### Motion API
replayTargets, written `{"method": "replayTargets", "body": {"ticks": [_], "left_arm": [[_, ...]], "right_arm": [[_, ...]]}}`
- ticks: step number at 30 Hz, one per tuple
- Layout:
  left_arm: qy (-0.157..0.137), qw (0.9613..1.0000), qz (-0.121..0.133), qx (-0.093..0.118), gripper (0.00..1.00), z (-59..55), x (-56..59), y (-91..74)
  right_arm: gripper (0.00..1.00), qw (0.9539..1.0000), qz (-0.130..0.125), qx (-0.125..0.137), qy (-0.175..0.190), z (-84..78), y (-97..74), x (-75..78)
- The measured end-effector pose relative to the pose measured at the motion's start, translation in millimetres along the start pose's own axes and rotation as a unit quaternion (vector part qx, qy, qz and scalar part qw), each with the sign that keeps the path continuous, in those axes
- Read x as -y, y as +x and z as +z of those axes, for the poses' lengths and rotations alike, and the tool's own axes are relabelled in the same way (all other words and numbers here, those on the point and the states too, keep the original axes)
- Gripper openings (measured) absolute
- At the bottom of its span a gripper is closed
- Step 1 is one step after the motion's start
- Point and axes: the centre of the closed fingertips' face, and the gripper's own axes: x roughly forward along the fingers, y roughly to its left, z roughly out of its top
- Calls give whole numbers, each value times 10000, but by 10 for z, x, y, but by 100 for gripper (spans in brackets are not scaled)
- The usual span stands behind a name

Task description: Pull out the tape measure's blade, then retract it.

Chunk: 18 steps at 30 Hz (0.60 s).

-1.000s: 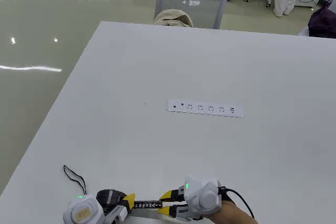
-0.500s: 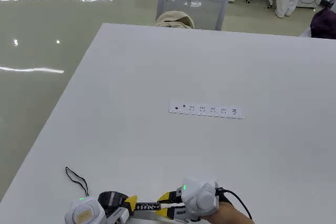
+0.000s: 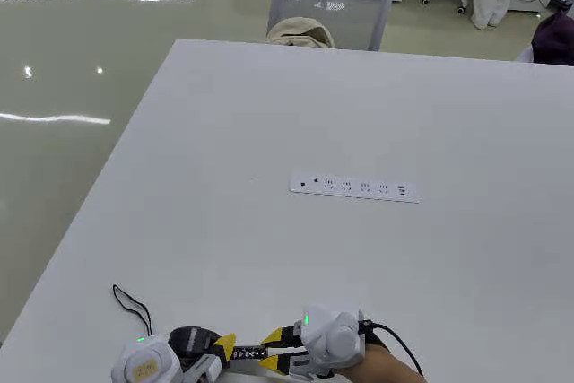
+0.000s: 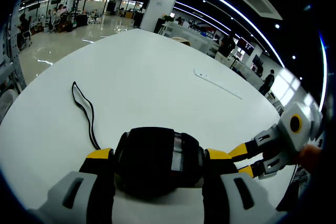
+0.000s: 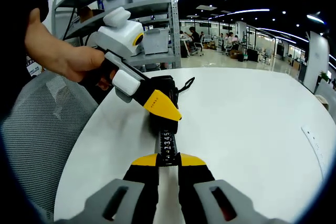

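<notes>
Big white table (image 3: 359,114) under it all, and the work is down at its near edge. Left claw (image 4: 159,155) is clamped across the chunky black tape measure case (image 4: 157,169), one jaw each side. Good spot, I'd say, it looks like a hard solid lump. Right claw (image 5: 167,160) points straight back at it, both held low and level, jaws pinched on the blade (image 5: 166,141) with a short numbered stretch between the claws. That blade's probably thin, springy and keen to snap back. Wrist strap (image 4: 84,106) trails beyond the left claw.

A white table (image 3: 269,132) carries a power strip (image 3: 354,187) and tape measure (image 3: 190,341).
</notes>
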Motion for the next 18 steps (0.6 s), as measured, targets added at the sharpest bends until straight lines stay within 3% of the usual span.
{"method": "replayTargets", "body": {"ticks": [18], "left_arm": [[-1, 10000, -1, -5, 65, -6, -9, 4]], "right_arm": [[11, 10000, 30, -16, -6, 40, 151, -8]]}}
